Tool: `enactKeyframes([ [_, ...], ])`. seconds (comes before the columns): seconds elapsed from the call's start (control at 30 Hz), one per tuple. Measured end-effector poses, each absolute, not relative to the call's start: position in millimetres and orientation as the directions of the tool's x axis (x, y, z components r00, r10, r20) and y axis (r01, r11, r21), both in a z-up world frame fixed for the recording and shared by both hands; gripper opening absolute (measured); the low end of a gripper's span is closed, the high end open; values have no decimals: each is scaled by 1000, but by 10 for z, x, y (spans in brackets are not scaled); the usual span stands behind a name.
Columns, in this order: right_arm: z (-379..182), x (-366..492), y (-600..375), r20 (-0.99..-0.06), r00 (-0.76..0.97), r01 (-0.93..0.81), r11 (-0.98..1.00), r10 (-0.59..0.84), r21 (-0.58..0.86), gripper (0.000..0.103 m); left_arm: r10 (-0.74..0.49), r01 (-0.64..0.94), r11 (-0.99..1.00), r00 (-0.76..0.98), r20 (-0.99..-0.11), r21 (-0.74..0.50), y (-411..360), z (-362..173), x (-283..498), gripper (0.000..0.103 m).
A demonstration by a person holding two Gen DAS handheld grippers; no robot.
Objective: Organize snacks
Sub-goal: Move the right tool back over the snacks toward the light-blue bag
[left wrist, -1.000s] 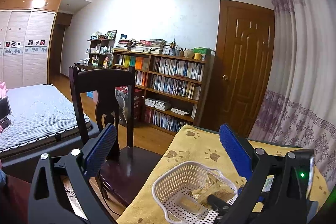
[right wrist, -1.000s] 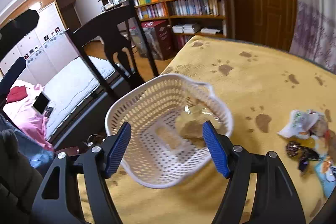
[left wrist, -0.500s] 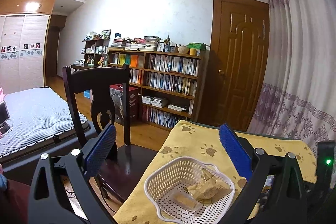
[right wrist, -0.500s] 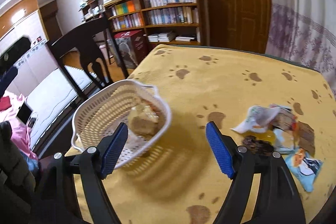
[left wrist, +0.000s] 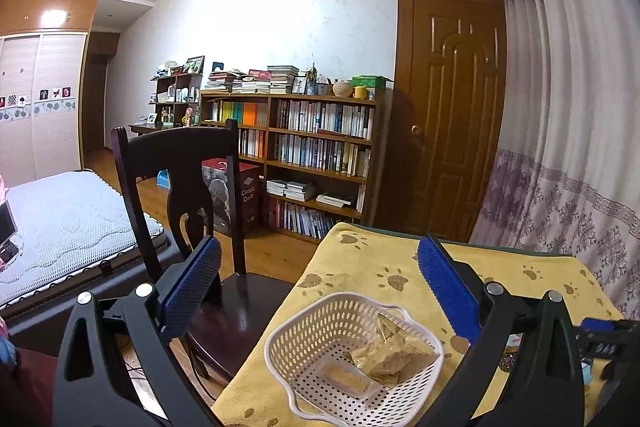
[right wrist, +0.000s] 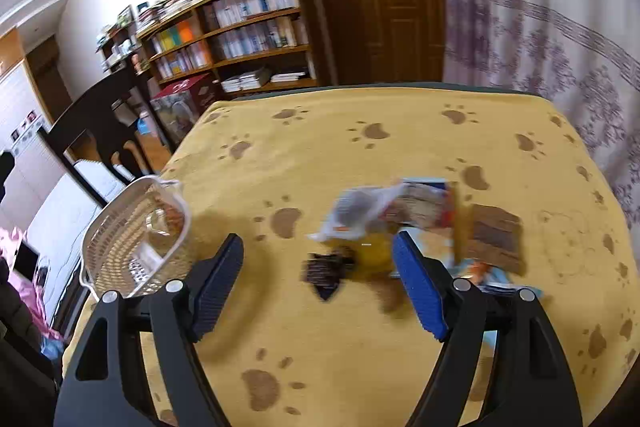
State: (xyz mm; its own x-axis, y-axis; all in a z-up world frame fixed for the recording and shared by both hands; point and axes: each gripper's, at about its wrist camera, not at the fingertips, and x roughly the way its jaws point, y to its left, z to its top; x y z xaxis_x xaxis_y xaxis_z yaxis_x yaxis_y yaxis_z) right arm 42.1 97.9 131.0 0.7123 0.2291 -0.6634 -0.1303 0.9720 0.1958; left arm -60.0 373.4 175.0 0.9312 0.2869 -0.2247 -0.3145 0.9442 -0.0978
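Right gripper (right wrist: 318,281) hangs low over the yellow cloth (right wrist: 400,147), jaws spread wide and gripping nothing, aimed at the heap of snacks (right wrist: 400,223). Nearest between the pads: a small dark wrapper (right wrist: 326,269) and a yellow packet (right wrist: 374,253) touching it. Just beyond, a white bag (right wrist: 356,211), a striped packet and a brown one (right wrist: 496,239), all overlapping. The right view is smeared with motion, so labels cannot be read.

Risks, as I judge them:
- Packets lie on one another; closing here may catch two at once, or pinch a loose corner that slips out mid-carry.
- Flat wrappers on soft cloth: pads may snag a fold of the cloth along with the wrapper.
- Crinkly bags could crush under a hard squeeze.
- The light basket (left wrist: 352,355) sits near the table's left edge, by the chair (left wrist: 176,187); a careless drop or a nudge could shove it off.

Left gripper (left wrist: 318,291) is raised above the basket, jaws apart, nothing between them.

Basket contents: a small clear tray holding a tan bar (left wrist: 348,379), and crumpled pale packets (left wrist: 392,355) against the far wall. Plenty of room left.
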Motion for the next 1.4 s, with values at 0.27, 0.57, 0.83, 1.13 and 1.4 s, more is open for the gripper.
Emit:
enactKeyframes([
  [0.27, 1219, 425, 433, -686, 712, -38, 985, 147, 171, 78, 251, -276, 958, 939, -234, -78, 3586, 1718, -547, 100],
  [0.57, 851, 555, -83, -742, 665, 76, 981, 82, 176, 78, 204, -221, 975, 946, -252, -39, 3357, 1664, -468, 100],
  [0.83, 523, 759, -338, -794, 601, 105, 976, 91, 191, 78, 163, -172, 985, 948, -272, -10, 3178, 1591, -427, 100],
  [1.13, 229, 922, -568, -819, 542, 153, 937, 185, 313, 87, 131, -134, 991, 946, -295, 10, 3043, 1513, -370, 100],
  [1.4, 211, 877, -430, -818, 534, 102, 943, 216, 316, 87, 123, -125, 992, 943, -309, 14, 3026, 1474, -330, 100],
])
